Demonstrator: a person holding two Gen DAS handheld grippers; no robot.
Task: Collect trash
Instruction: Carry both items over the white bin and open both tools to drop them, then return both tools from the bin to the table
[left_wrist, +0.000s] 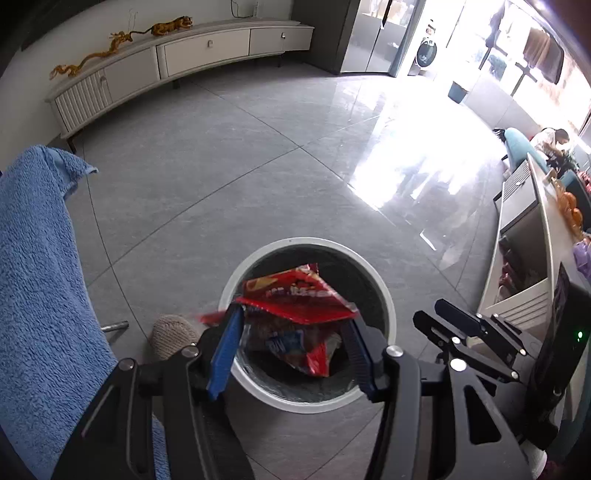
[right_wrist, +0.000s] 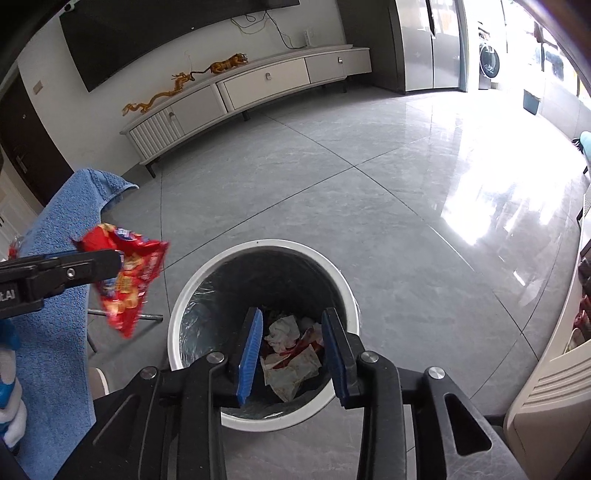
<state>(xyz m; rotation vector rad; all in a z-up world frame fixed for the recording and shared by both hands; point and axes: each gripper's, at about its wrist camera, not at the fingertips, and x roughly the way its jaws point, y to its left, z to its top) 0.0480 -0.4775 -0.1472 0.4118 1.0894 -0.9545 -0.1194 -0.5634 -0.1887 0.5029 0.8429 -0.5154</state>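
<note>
A white-rimmed bin (left_wrist: 306, 242) (right_wrist: 258, 243) with a dark liner stands on the grey tile floor below both grippers. My left gripper (left_wrist: 295, 315) (right_wrist: 110, 266) hovers over it with its jaws wide apart. A red snack bag (left_wrist: 295, 297) (right_wrist: 129, 273), blurred, lies across its blue fingertips, and the pads do not press on it. My right gripper (right_wrist: 292, 314) (left_wrist: 454, 325) is open above the bin's mouth with nothing between its fingers. Crumpled paper and red wrappers (right_wrist: 288, 365) (left_wrist: 295, 343) lie at the bottom of the bin.
A blue towel (left_wrist: 37, 277) (right_wrist: 55, 332) hangs over a chair at the left. A slippered foot (left_wrist: 171, 334) stands beside the bin. A low white table (left_wrist: 524, 258) runs along the right, a long TV cabinet (left_wrist: 184, 55) along the far wall. A person (left_wrist: 554, 138) sits far right.
</note>
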